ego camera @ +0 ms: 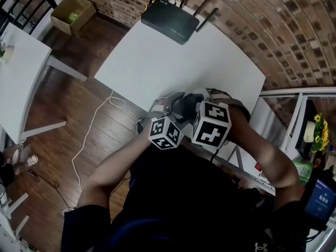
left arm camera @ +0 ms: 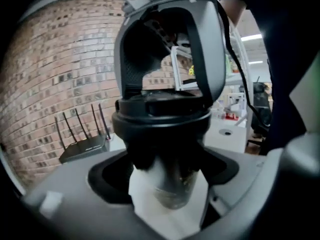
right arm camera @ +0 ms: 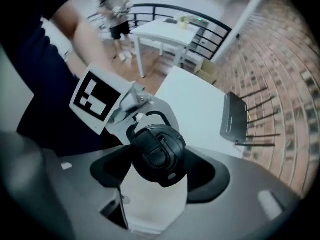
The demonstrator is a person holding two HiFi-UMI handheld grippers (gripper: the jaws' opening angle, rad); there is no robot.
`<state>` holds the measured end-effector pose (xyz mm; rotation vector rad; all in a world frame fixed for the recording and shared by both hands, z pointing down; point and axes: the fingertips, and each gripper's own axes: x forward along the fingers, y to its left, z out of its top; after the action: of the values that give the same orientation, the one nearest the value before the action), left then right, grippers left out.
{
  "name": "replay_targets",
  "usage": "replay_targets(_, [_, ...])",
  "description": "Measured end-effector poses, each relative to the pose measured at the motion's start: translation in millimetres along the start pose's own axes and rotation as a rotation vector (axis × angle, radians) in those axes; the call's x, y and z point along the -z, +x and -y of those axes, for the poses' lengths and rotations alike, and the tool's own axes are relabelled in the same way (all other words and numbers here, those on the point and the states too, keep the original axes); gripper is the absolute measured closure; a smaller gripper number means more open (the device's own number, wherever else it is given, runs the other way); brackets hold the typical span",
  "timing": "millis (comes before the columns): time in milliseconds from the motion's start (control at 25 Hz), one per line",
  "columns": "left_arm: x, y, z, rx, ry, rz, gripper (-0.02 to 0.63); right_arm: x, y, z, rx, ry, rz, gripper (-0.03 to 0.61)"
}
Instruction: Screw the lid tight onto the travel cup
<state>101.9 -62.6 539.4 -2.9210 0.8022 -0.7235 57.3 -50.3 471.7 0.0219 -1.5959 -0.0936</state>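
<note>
The person stands at the near edge of the white surface (ego camera: 173,56) with both tools drawn in close to the body, and the travel cup (left arm camera: 174,196) is lifted between them just over that edge, not resting on anything. The arrangement makes sense for threading. The left gripper (left arm camera: 169,176) takes the cup low on its body, below the lid, so the cup cannot spin. The right gripper (right arm camera: 155,170) comes in from the opposite side, facing the top of the lid (right arm camera: 156,153), placed to do the turning. The left jaws are closed in on the cup's pale lower body, pressing it from both sides, with the dark collar and lid standing clear above them. The right jaws stand wide, as they must for something so broad, and they straddle the black lid. From the left gripper view their grey arms arch down to either side of its rim, and they look clamped on it, not merely hovering around it. The lid sits squarely on the cup's mouth, though how far the thread has run I cannot tell. A black router (ego camera: 170,19) sits at the surface's far edge, well apart from all this.
</note>
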Motion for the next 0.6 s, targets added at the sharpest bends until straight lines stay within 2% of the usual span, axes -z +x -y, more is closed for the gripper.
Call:
replay_targets(120, [1,-3,0,-0.062,-0.034,0.01,0.204,-1,-1,1,-0.052,0.163,0.054,0.244])
replay_targets(160, [3,-5,1,-0.045,-0.03,0.006,0.202,-3,-1,1,-0.074,0.19,0.074,0.244])
replay_targets(240, [8,-10,5,0.049,0.009,-0.015,0.188,-4,-1,2,-0.102,0.217,0.108,0.244])
replay_targets(360, [18,-14,5,0.201,0.093,-0.062,0.186,-4,-1,1,-0.109,0.147,0.127,0.241])
replay_targets(440, [21,-13,7,0.266,0.127,-0.082,0.186,-5,-1,-6,-0.124,0.055,0.14,0.124])
replay_targets(520, [23,-11,10,0.297,0.152,-0.095,0.187,-10,-5,-7,-0.13,0.022,0.18,0.123])
replay_targets(600, [22,-8,9,0.288,0.147,-0.09,0.187,-15,-12,-1,-0.14,0.034,0.229,0.124])
